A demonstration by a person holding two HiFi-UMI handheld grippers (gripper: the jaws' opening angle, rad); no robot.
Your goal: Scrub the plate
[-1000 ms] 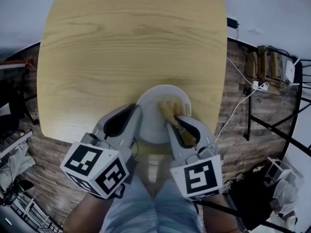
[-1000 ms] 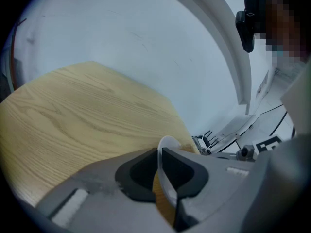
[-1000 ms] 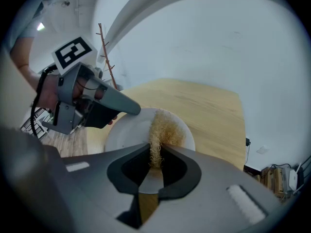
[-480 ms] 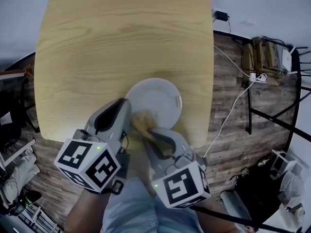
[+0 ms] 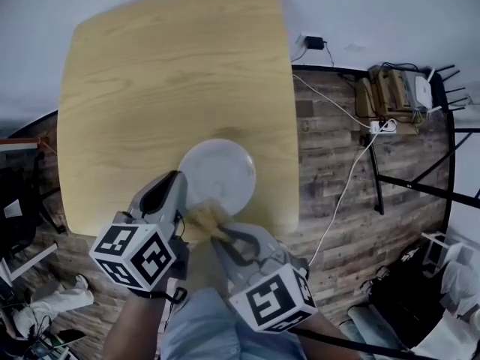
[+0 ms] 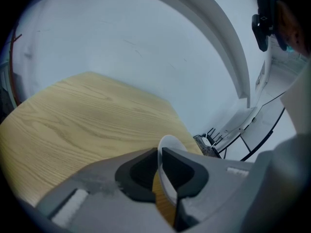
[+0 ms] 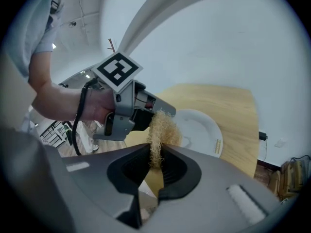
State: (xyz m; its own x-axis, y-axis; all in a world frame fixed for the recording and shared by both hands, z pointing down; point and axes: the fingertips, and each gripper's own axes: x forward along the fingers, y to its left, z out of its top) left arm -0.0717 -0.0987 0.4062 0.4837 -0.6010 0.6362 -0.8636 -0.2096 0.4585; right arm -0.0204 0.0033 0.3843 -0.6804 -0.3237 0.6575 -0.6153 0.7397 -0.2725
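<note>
Dark plank flooring (image 5: 330, 148) runs down the right of the head view, and over it sits the big pale-wood table (image 5: 172, 73), with rounded corners and the grain running across it. Down at the bottom edge we see the person's legs in light blue trousers (image 5: 202, 328).

On to the tools. The left gripper (image 5: 177, 182) reaches in from the lower left, marker cube toward the camera. Its own view shows it clenched on the white plate (image 5: 221, 172), the rim pinched edge-on between the two dark pads. That plate is on the table close to the near edge, and the grip is on its near-left rim.

The right gripper (image 5: 217, 229) comes in from below, angled up toward the plate. Its jaws are clamped tight on a tan fibrous scrubber (image 5: 204, 216), and the frayed wad sticks out past the tips. From the head view the scrubber sits right at the plate's near rim, just beside the left gripper's jaws. Whether it is actually touching the plate, I can't tell.

Off to the right, a thin white cable (image 5: 341, 193) snakes across the planks, well apart from the action.
</note>
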